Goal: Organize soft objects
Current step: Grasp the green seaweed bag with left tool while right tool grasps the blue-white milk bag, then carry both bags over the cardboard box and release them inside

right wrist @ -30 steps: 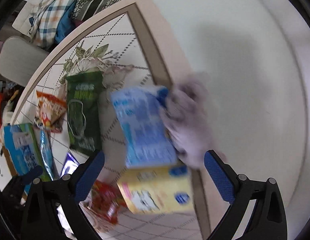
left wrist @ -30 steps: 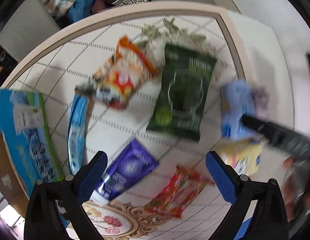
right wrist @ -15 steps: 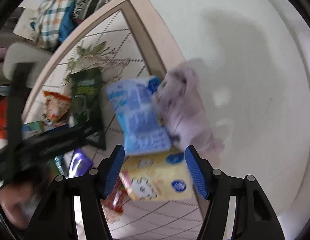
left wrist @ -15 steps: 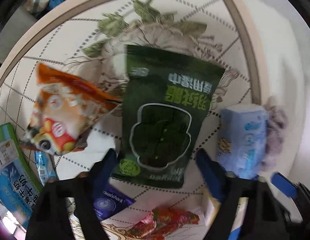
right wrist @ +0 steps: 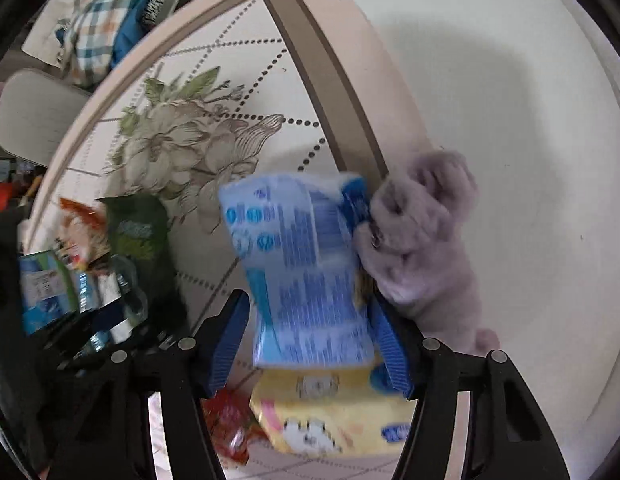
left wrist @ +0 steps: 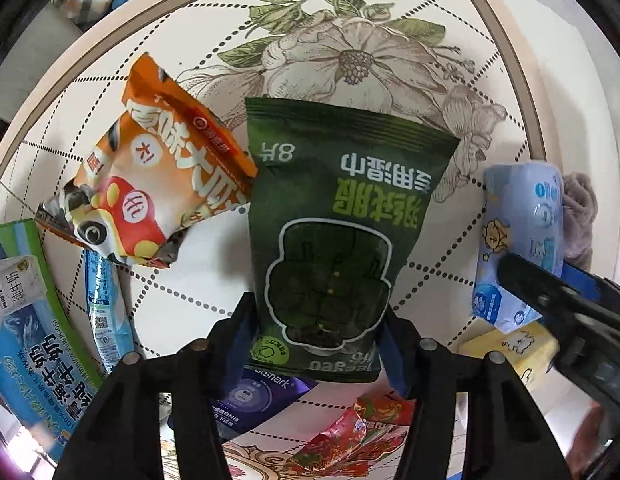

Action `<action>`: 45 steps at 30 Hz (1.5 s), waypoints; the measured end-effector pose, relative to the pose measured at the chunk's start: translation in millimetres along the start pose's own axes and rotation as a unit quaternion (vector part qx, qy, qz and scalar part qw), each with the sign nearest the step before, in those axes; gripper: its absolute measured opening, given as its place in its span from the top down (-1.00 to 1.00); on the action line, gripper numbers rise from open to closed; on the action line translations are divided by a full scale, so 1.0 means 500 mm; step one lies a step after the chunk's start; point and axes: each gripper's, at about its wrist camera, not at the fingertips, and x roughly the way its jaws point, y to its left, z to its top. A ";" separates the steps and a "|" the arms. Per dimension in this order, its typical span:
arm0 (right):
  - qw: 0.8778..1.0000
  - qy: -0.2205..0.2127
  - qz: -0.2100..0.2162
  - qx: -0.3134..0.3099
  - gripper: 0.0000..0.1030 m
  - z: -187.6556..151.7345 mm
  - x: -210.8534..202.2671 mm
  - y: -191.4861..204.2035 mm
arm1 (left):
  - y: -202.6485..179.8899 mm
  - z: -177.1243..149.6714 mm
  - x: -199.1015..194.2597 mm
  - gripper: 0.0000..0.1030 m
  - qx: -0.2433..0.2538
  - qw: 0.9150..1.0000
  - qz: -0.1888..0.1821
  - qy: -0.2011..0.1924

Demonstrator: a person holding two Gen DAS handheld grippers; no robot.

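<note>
Since 1 s ago both grippers have been brought down onto the desk and narrowed from wide open; the green pack, then far ahead in the left view, is now between the left fingers, and the blue pack is now between the right ones.

Largest first: green wet-wipe pack lies flat mid-desk on the flower print, near end toward the camera. Judged light, soft, squashy, w/ slick film; best taken across the short near end, where it is being straddled. A slip is possible if only the seam is pinched.

Blue tissue pack sits at the desk's brown border, touching the grey plush toy on its right and overlapping the yellow pack below. Judged light and compressible, wrapper smooth; sides are the obvious hold. Plush may get dragged along.

Orange snack bag is left of the green pack, edges touching or nearly so. Not engaged.

Left gripper: about half open, jaws closing, green pack's near end between the pads; both pads appear pressed to its edges, so it's read as grasping the pack.

Right gripper: about half open, jaws closing around the blue pack. Right pad is against the pack's side; left pad looks just apart, though blur makes this unsure. Read as not yet clenched.
</note>
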 end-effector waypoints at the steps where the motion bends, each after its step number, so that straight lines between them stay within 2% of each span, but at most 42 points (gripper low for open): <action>1: 1.000 -0.001 -0.013 -0.004 -0.19 0.005 0.008 0.007 | 0.009 0.004 -0.003 -0.03 -0.002 1.000 -0.001 -0.003; 2: 0.999 -0.004 -0.030 -0.010 -0.13 0.008 0.012 0.015 | 0.002 0.019 0.015 0.00 -0.004 1.000 -0.001 -0.008; 6: 0.998 -0.018 -0.061 -0.025 0.20 -0.004 0.005 0.046 | 0.000 0.019 -0.025 0.23 -0.008 1.000 -0.013 -0.018; 11: 0.998 -0.025 -0.056 -0.031 0.28 -0.028 -0.016 0.067 | 0.024 0.002 -0.077 0.26 -0.007 0.999 -0.023 -0.042; 16: 0.998 -0.047 -0.034 -0.031 0.29 -0.059 -0.068 0.080 | 0.038 -0.072 -0.195 0.27 -0.008 0.996 -0.043 -0.078; 25: 0.994 -0.082 0.033 -0.066 0.29 -0.167 -0.208 0.141 | 0.150 -0.261 -0.421 0.27 -0.047 0.985 -0.088 -0.144; 30: 0.988 -0.094 0.069 -0.105 0.29 -0.262 -0.277 0.252 | 0.311 -0.362 -0.491 0.27 -0.082 0.979 -0.084 -0.167; 31: 0.986 -0.096 0.075 -0.116 0.29 -0.282 -0.287 0.280 | 0.318 -0.367 -0.497 0.27 -0.088 0.978 -0.081 -0.169; 37: 0.979 -0.097 0.095 -0.152 0.29 -0.367 -0.293 0.489 | 0.500 -0.454 -0.518 0.27 -0.127 0.975 -0.073 -0.165; 40: 0.978 -0.089 0.100 -0.159 0.29 -0.387 -0.274 0.587 | 0.569 -0.445 -0.497 0.27 -0.136 0.975 -0.061 -0.163; 45: 0.979 -0.078 0.074 -0.175 0.29 -0.389 -0.219 0.735 | 0.656 -0.415 -0.443 0.27 -0.147 0.976 -0.075 -0.140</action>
